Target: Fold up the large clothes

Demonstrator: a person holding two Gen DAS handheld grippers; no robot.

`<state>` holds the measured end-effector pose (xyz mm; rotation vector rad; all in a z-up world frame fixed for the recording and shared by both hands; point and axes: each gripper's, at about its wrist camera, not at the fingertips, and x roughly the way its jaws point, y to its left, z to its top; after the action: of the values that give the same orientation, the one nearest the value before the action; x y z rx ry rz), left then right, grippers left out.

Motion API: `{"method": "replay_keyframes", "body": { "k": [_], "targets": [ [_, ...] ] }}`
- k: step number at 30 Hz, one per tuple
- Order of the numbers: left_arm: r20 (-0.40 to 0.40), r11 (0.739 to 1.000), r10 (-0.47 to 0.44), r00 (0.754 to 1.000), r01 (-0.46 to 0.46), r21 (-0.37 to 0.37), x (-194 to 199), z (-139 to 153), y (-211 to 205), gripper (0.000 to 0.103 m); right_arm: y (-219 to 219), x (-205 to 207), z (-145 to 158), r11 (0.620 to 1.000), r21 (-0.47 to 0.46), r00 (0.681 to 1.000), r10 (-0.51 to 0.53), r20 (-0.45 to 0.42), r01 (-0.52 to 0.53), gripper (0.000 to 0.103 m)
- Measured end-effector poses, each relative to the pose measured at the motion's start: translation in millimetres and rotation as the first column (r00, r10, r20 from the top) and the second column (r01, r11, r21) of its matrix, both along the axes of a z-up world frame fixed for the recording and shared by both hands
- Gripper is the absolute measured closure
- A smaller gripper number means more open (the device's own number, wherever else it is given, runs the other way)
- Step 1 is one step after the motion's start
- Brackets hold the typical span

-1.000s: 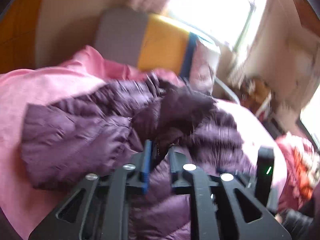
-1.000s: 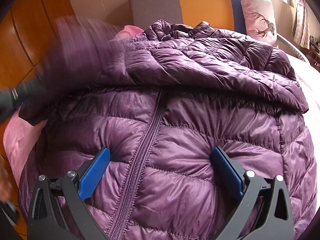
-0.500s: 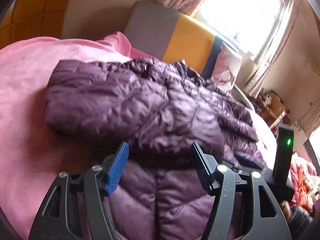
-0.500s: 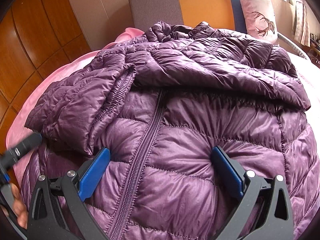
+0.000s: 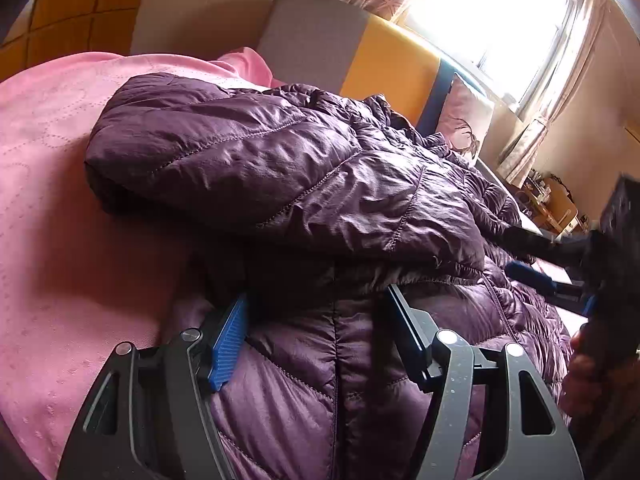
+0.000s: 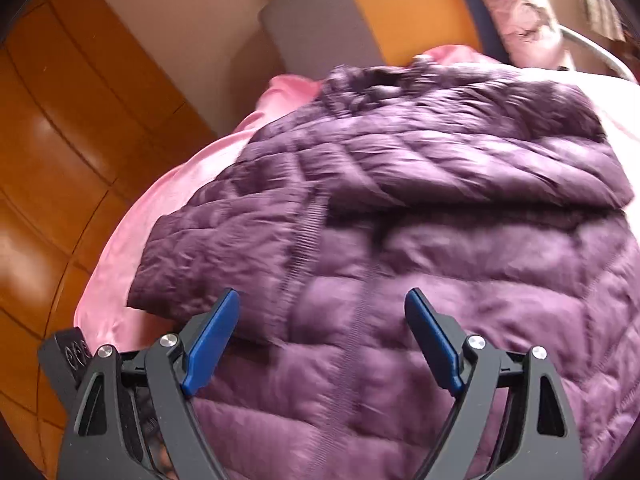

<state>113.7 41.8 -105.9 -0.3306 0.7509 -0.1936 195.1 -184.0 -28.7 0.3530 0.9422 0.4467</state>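
Jacket lies on your pink bedspread, sleeve folded across its front. Your left gripper has just been opening, your right gripper narrowing; both jaws stand apart, gripping nothing.

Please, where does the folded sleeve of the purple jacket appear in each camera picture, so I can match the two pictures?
Left wrist view: the sleeve fills the upper middle, lying across the jacket, just beyond the fingertips.
Right wrist view: the sleeve lies left of centre, its cuff end pointing to the lower left.
Shared landmark: the grey and orange headboard.
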Motion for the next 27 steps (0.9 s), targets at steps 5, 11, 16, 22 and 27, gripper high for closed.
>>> {"method": "replay_keyframes", "body": {
  "k": [5, 11, 16, 22, 27],
  "targets": [
    [0.004, 1.000, -0.005, 1.000, 0.005, -0.018, -1.9, -0.2, 0.7, 0.036, 53.3, 20.3, -9.4, 0.979, -0.170, 0.993, 0.111, -0.038, -0.116, 0.061],
    [-0.006, 1.000, 0.000, 1.000, 0.000, -0.018, -4.0, 7.3, 4.8, 0.036, 64.2, 13.6, 50.0, 0.972, -0.212, 0.983, 0.134, 0.126, -0.106, 0.092],
    [0.001, 0.989, 0.135, 0.991, -0.135, -0.053, -8.5, 33.5, 28.8, 0.030, 53.6, 27.4, 111.8, 0.991, -0.113, 0.969, 0.103, 0.226, -0.079, 0.094],
    [-0.045, 0.964, 0.267, 0.963, -0.267, 0.003, 14.0, 42.8, 49.3, 0.027, 47.0, 32.9, 181.6, 0.997, -0.059, 0.927, 0.076, 0.367, -0.058, 0.095],
    [-0.114, 0.947, 0.319, 0.941, -0.320, 0.016, 45.2, 41.9, 58.3, 0.026, 24.8, 36.4, 208.9, 0.998, -0.053, 0.893, -0.003, 0.451, 0.030, 0.095]
  ]
}}
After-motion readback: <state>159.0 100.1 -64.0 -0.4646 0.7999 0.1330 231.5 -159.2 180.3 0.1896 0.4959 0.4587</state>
